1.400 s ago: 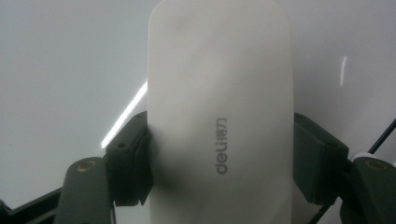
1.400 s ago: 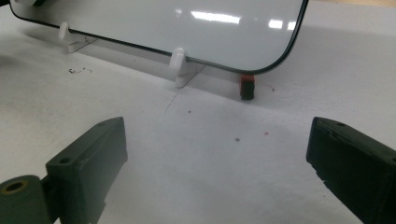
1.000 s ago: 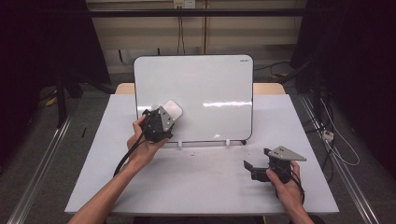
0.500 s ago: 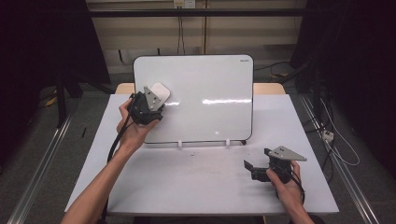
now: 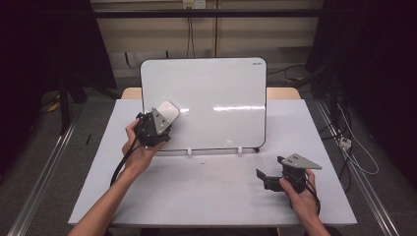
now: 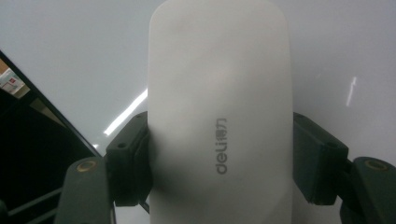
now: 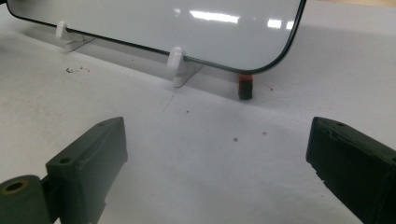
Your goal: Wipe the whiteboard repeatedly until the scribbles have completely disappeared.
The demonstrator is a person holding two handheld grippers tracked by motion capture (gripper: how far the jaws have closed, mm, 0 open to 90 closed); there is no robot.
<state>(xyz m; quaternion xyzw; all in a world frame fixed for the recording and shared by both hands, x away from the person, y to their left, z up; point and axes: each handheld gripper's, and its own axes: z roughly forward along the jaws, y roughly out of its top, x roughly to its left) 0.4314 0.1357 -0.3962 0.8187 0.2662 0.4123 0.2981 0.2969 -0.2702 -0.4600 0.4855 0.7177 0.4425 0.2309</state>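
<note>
A whiteboard (image 5: pixel 216 93) stands upright on white feet at the back of the table (image 5: pixel 196 187). My left gripper (image 5: pixel 160 123) is shut on a white board eraser (image 5: pixel 167 113) and holds it against the board's lower left part. In the left gripper view the eraser (image 6: pixel 219 116), marked "deli", is squeezed between both black pads (image 6: pixel 130 158) with the board surface (image 6: pixel 70 56) right behind it. My right gripper (image 5: pixel 263 177) rests on the table at the front right, jaws wide apart with nothing between them (image 7: pixel 215 158).
A small red and black piece (image 7: pixel 245 87) lies on the table under the board's right corner, beside a white foot (image 7: pixel 180 67). Dark curtains flank the table, and cables trail on the floor at the right (image 5: pixel 354 152).
The left gripper swung the eraser left and up across the board, then came back down and slightly right. The right gripper has not moved.
</note>
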